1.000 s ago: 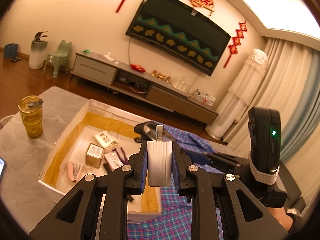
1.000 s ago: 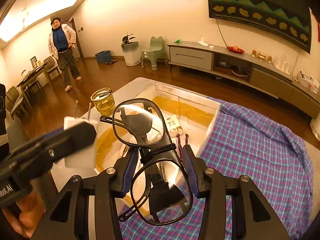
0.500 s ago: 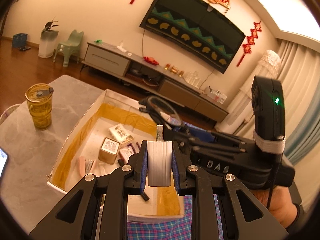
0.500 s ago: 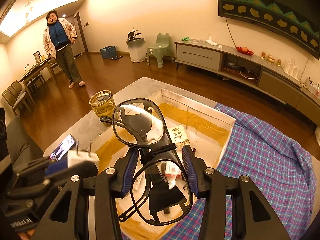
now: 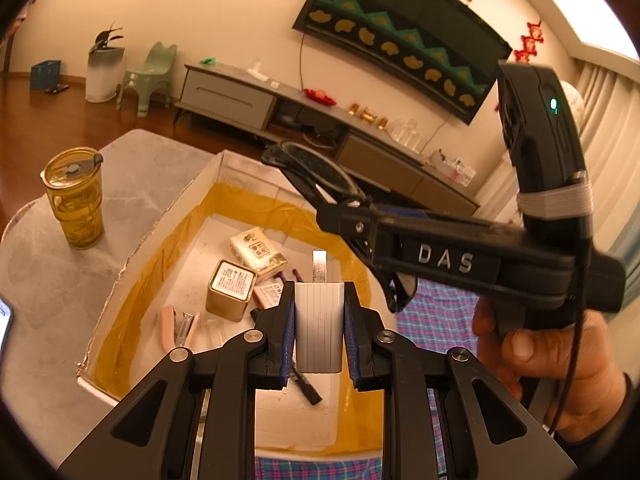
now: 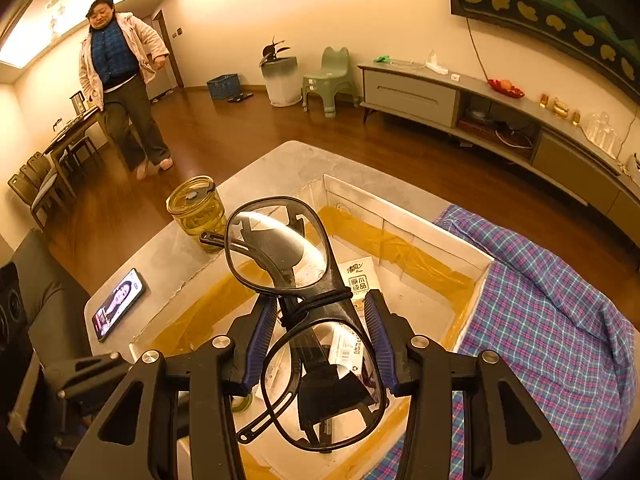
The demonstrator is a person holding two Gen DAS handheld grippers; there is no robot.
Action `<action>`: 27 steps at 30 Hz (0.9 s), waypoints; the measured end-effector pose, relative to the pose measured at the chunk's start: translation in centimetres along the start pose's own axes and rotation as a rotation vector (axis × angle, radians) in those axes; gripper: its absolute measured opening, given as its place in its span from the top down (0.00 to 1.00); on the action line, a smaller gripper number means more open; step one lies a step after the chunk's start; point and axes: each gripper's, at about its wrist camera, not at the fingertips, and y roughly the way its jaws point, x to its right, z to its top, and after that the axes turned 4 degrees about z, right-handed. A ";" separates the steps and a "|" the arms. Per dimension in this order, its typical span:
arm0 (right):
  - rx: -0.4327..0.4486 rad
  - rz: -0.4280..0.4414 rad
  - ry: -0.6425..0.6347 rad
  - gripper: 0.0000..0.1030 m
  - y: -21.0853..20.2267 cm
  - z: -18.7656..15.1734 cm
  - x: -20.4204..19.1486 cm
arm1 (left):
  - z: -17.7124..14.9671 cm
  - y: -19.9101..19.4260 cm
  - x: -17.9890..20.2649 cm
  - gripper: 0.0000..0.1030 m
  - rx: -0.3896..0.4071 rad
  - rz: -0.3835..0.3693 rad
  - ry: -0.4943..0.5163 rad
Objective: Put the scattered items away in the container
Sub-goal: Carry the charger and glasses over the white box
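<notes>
My left gripper is shut on a white plug adapter, prongs pointing forward, above the near end of the white box lined with yellow tape. My right gripper is shut on black-framed glasses, held over the same box; it crosses the left wrist view with the glasses. Inside the box lie a gold tin, a tissue pack, a pink stapler and pens.
A glass tumbler of yellow tea stands on the grey table left of the box. A phone lies at the table's near left. A blue plaid cloth covers the table right of the box. A person stands in the room.
Both grippers have moved forward over the box. The right gripper with the glasses has swung in front of the left gripper. The person in the room has walked closer.
</notes>
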 end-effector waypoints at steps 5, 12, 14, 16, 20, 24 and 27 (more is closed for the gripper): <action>-0.042 0.010 -0.002 0.54 1.6 0.9 0.2 | 0.0 1.1 0.0 0.79 -0.026 0.021 0.007; -0.104 0.033 0.026 0.54 3.6 2.3 0.6 | -0.2 2.2 -0.5 0.79 -0.074 0.034 -0.016; -0.130 0.036 0.044 0.54 4.2 2.6 0.9 | -0.2 2.4 -1.0 0.79 -0.084 0.041 -0.030; -0.148 0.037 0.056 0.54 4.7 2.7 1.1 | -0.3 2.5 -1.6 0.79 -0.093 0.048 -0.050; -0.193 0.024 0.069 0.54 5.9 3.2 1.8 | -0.3 2.8 -2.7 0.79 -0.115 0.047 -0.102; -0.242 -0.003 0.066 0.54 7.2 3.2 2.5 | -0.5 3.3 -2.4 0.79 -0.137 0.046 -0.092; -0.288 -0.023 0.069 0.54 8.3 2.9 3.3 | -0.9 3.8 -0.8 0.79 -0.158 0.056 -0.033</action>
